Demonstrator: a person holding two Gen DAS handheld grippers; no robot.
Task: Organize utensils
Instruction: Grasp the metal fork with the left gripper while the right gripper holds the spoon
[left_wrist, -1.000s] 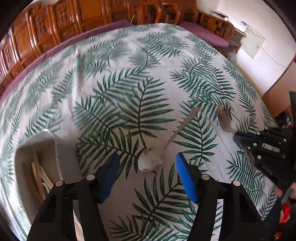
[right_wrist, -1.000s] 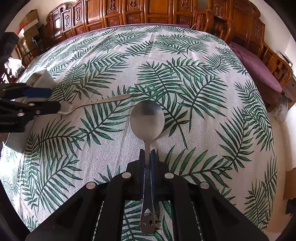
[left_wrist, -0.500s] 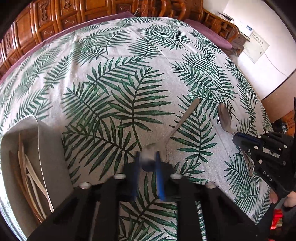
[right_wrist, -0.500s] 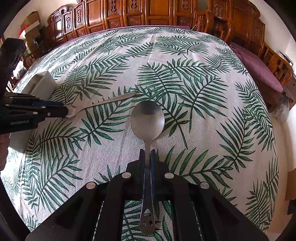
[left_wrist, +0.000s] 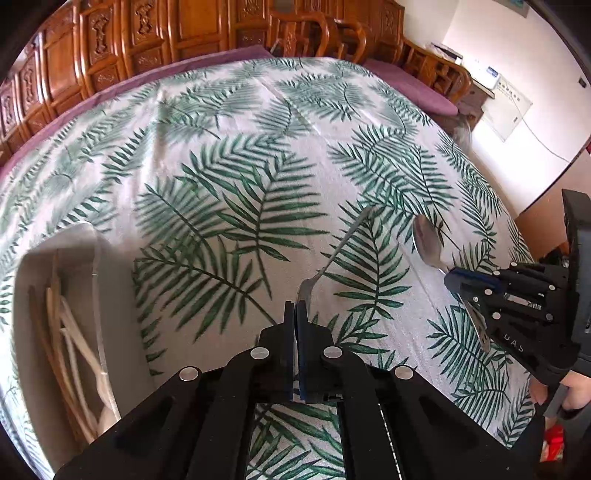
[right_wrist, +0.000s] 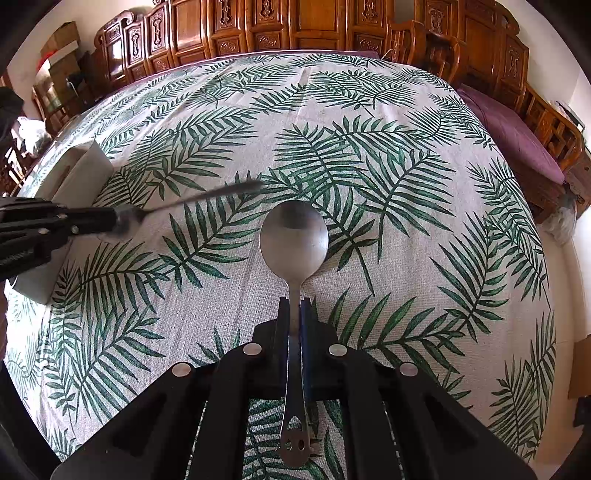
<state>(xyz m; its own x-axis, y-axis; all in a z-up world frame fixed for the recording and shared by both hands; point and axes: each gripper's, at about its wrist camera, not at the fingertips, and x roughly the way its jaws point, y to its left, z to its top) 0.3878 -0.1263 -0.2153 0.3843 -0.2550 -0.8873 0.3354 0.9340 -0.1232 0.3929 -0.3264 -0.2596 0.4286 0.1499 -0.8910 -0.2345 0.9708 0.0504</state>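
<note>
My left gripper (left_wrist: 295, 306) has its jaws closing tight on the bowl end of a metal spoon (left_wrist: 343, 240). The pads press on it and the handle points away to the upper right, off the cloth. In the right wrist view that spoon (right_wrist: 207, 194) is blurred, sticking out of the left gripper (right_wrist: 110, 219) at the left edge. My right gripper (right_wrist: 294, 302) is shut on the handle of a second metal spoon (right_wrist: 293, 236), whose bowl points forward over the table. The left wrist view shows this spoon (left_wrist: 426, 240) and the right gripper (left_wrist: 452, 278) at the right.
A white box (left_wrist: 114, 295) holding several wooden sticks stands at the table's left; the right wrist view shows the box (right_wrist: 79, 171) behind the left gripper. A leaf-print cloth (right_wrist: 369, 184) covers the round table. Carved wooden chairs and cabinets ring it.
The left gripper's jaws went from wide open around the lying spoon's bowl to shut on it, and the spoon's handle has tipped up off the cloth. The right gripper and its spoon stayed still.
</note>
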